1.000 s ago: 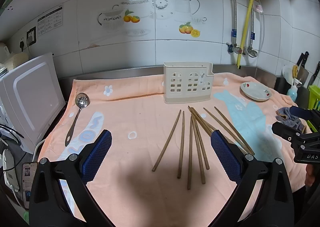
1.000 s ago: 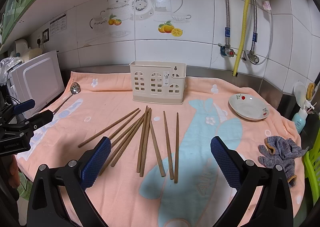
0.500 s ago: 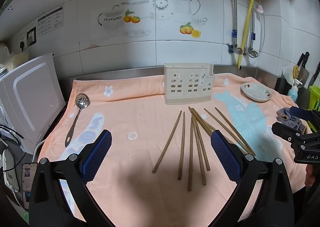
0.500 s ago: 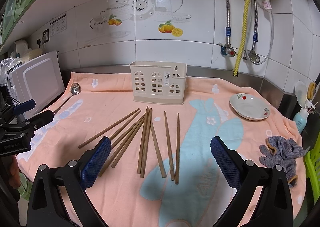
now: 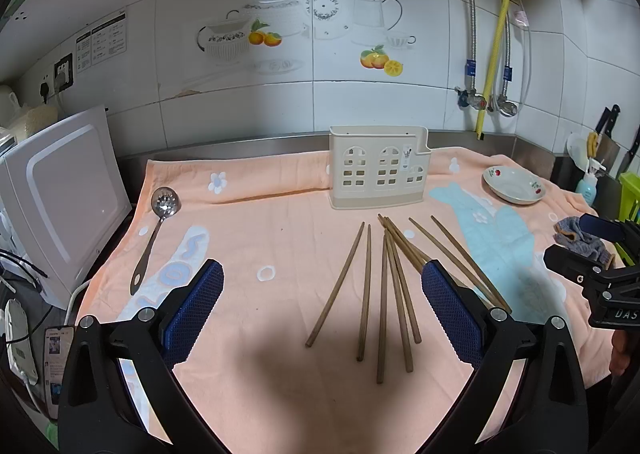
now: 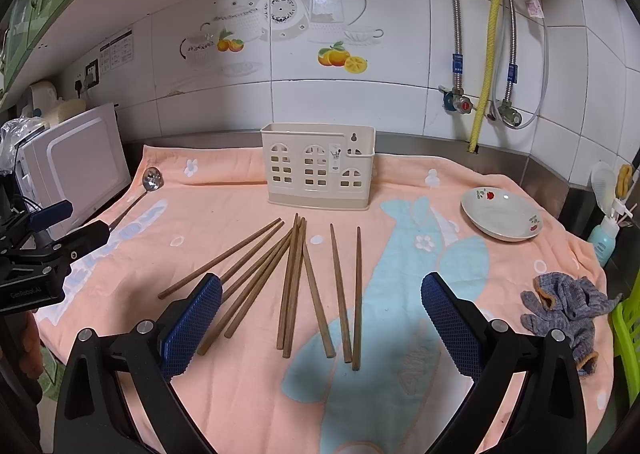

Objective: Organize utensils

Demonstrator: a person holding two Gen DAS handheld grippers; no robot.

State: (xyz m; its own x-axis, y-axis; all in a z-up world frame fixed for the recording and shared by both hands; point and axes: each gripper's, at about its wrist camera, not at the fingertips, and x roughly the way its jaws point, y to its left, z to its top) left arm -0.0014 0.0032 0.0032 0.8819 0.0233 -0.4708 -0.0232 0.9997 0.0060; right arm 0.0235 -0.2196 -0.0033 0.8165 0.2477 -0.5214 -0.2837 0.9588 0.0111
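Several brown wooden chopsticks (image 5: 384, 294) lie fanned out on the peach towel (image 5: 280, 238); they also show in the right wrist view (image 6: 296, 282). A cream plastic utensil holder (image 5: 378, 174) stands upright behind them, also in the right wrist view (image 6: 318, 168). A metal slotted spoon (image 5: 154, 230) lies at the towel's left, seen again in the right wrist view (image 6: 136, 198). My left gripper (image 5: 320, 310) is open and empty above the towel's near edge, left of the chopsticks. My right gripper (image 6: 320, 314) is open and empty above the chopsticks' near ends.
A white dish (image 6: 502, 214) sits on the towel at the right. A grey glove (image 6: 568, 306) lies near the right edge. A white appliance (image 5: 60, 190) stands at the left. Pipes (image 6: 486, 46) run down the tiled wall. A bottle (image 6: 604, 238) stands at the far right.
Both grippers have drifted very slightly; the chopsticks, holder and spoon have not moved. Both grippers stay open.
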